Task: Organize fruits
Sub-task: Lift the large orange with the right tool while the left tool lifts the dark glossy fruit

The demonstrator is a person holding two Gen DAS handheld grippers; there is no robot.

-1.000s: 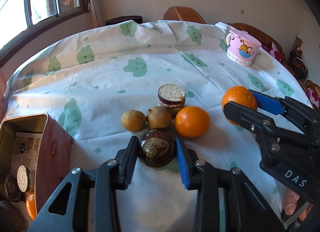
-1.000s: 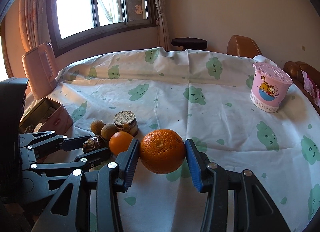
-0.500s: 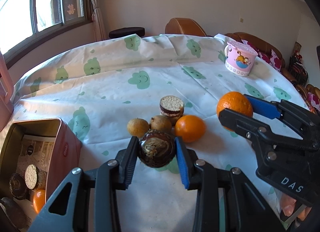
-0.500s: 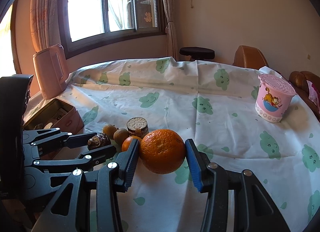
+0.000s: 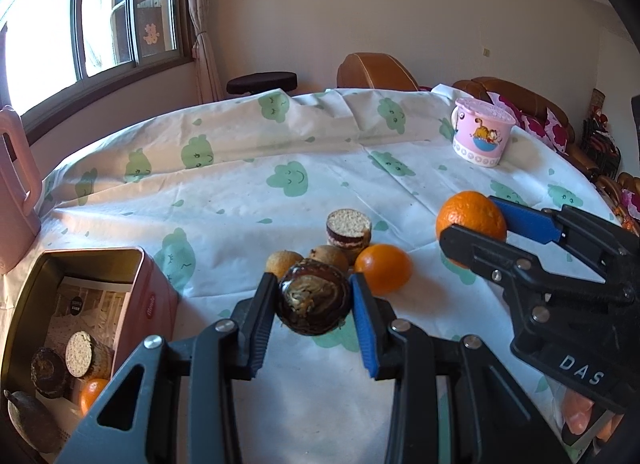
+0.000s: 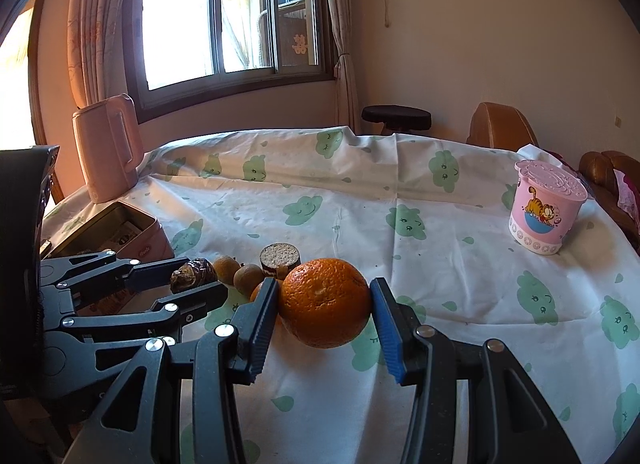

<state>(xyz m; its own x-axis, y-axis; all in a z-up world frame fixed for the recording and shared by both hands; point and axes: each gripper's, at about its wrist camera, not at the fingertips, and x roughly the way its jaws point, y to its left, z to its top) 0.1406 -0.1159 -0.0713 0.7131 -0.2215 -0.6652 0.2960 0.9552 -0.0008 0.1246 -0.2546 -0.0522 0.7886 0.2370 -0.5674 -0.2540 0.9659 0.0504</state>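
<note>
Left wrist view, dark fruit [image 5: 313,301] lifted higher, grip unchanged

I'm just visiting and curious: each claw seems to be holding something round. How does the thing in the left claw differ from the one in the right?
The dark brown fruit in the left gripper is wrinkled and mottled with a pale patch; the big orange in the right gripper is bright and evenly pebbled. The big orange is the larger, so its jaws stand wider. Both are roundish and clamped between the pads.
</note>
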